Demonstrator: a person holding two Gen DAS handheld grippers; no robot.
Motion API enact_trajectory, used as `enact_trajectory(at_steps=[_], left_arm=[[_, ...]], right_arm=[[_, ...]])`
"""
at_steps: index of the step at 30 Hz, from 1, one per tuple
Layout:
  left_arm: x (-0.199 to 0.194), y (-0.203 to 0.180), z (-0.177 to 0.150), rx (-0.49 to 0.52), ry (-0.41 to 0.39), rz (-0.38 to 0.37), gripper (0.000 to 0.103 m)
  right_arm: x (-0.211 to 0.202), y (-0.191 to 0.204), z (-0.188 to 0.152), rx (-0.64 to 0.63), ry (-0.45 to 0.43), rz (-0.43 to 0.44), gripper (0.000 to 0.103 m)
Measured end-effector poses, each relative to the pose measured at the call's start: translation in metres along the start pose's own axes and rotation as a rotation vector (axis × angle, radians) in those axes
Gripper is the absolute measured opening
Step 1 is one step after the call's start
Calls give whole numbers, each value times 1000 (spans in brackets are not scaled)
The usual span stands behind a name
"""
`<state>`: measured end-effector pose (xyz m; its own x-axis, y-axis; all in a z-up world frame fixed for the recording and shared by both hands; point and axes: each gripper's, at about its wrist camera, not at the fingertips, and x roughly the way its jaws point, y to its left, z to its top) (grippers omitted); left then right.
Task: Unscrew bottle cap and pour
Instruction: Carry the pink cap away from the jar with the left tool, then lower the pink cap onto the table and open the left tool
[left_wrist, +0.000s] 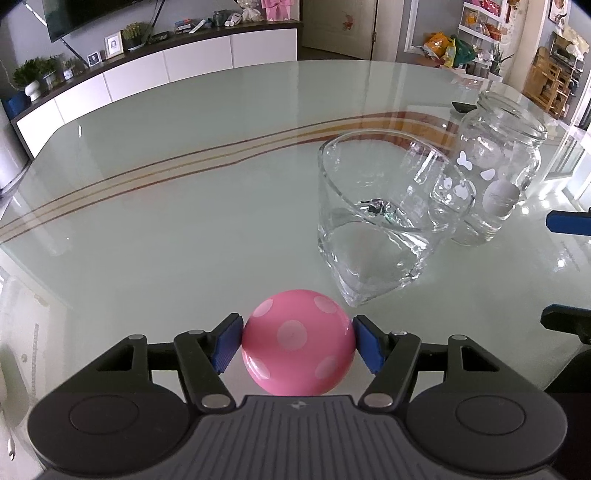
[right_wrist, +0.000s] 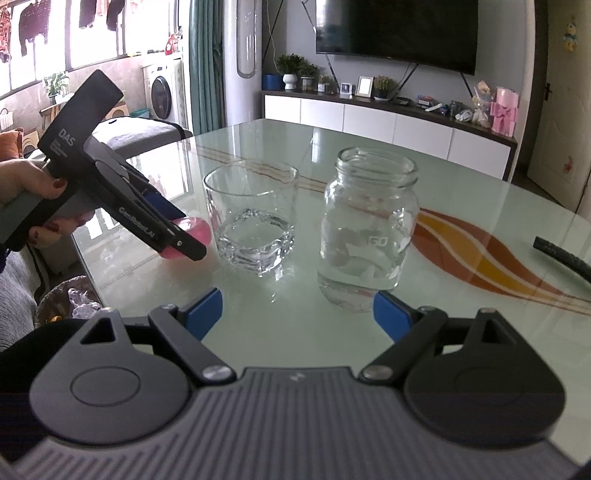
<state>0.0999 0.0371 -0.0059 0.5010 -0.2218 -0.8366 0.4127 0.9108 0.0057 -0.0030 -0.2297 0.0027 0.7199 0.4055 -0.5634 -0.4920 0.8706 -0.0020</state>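
My left gripper (left_wrist: 297, 341) is shut on a pink cap with white dots (left_wrist: 297, 341) and holds it low over the glass table, left of the tumbler. The cap also shows in the right wrist view (right_wrist: 192, 236), held between the left gripper's fingers (right_wrist: 184, 245). A clear tumbler (left_wrist: 384, 218) (right_wrist: 253, 221) holds water. An open clear jar with white prints (left_wrist: 496, 173) (right_wrist: 369, 225) stands upright beside it, with a little water at the bottom. My right gripper (right_wrist: 297, 314) is open and empty, just in front of the jar.
The glass table (left_wrist: 184, 166) (right_wrist: 480, 206) has orange and brown stripes. A black strap-like object (right_wrist: 561, 258) lies at the table's right side. A white cabinet with plants and frames stands behind. A basket (right_wrist: 70, 299) sits below the table's left edge.
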Motion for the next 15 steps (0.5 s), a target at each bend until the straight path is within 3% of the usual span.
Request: enact_trajectory(at_steps=[15], left_arm=[[0, 3, -8, -44, -10, -10, 81]], right_arm=[[-1, 12, -1, 17, -6, -9, 92]])
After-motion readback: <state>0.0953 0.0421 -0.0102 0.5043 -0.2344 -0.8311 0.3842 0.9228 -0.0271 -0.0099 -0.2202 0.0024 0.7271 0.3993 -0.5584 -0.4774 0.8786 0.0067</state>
